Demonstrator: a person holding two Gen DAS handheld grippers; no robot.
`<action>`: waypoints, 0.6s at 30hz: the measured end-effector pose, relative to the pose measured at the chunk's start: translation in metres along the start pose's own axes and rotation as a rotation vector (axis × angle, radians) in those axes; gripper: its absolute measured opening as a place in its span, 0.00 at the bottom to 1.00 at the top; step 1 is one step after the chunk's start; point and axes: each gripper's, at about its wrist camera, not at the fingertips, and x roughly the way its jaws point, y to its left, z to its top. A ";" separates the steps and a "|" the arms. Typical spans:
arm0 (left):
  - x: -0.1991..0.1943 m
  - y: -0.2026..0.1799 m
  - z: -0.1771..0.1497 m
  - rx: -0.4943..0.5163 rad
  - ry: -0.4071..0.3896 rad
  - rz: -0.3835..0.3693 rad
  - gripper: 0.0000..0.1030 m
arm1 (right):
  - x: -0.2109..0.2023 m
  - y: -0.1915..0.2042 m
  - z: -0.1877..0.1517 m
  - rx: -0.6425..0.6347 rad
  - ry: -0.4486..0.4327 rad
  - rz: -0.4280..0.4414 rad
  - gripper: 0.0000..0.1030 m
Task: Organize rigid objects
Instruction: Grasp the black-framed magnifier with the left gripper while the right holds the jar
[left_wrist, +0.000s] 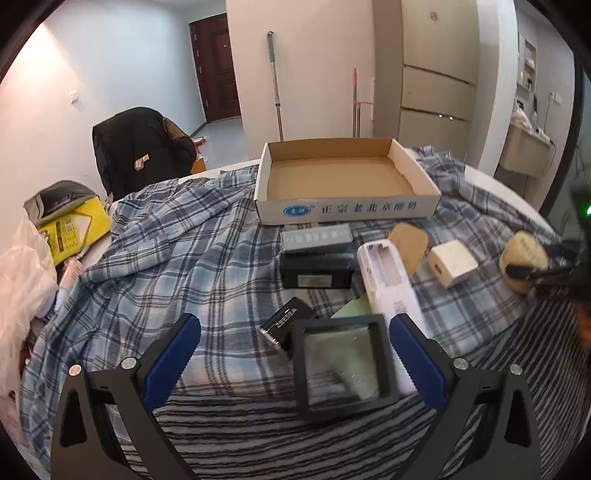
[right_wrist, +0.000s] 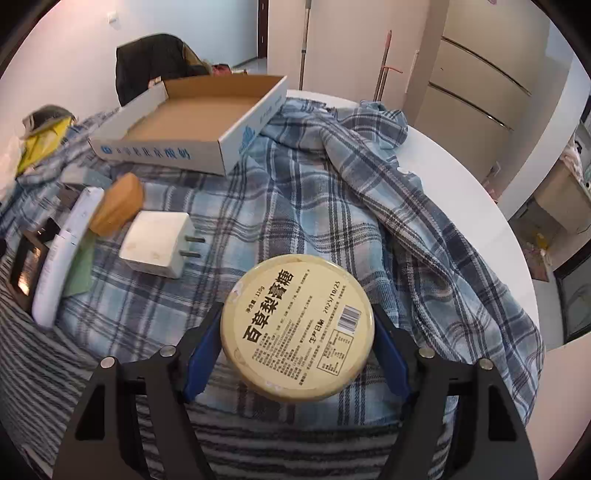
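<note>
Tin (right_wrist: 297, 328): lying flat, label facing up, text running diagonally toward the box (right_wrist: 192, 122).
Right gripper (right_wrist: 295, 354): straddling tin, jaws apart.
Left gripper (left_wrist: 295, 354): gaping.

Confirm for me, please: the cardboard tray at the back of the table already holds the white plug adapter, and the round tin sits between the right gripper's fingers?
Not quite: the cardboard tray is empty. The right wrist view shows the white plug adapter lying on the plaid cloth in front of it. The round tin does sit between the right gripper fingers.
</note>
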 end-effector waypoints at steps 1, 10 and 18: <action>0.001 0.001 -0.002 0.011 0.005 0.006 1.00 | -0.005 0.001 0.000 -0.002 -0.012 0.005 0.72; 0.012 -0.003 -0.010 0.061 0.124 -0.073 1.00 | -0.043 0.031 0.000 -0.055 -0.096 0.069 0.72; 0.026 -0.037 -0.002 0.117 0.190 -0.061 1.00 | -0.038 0.059 -0.006 -0.087 -0.106 0.147 0.72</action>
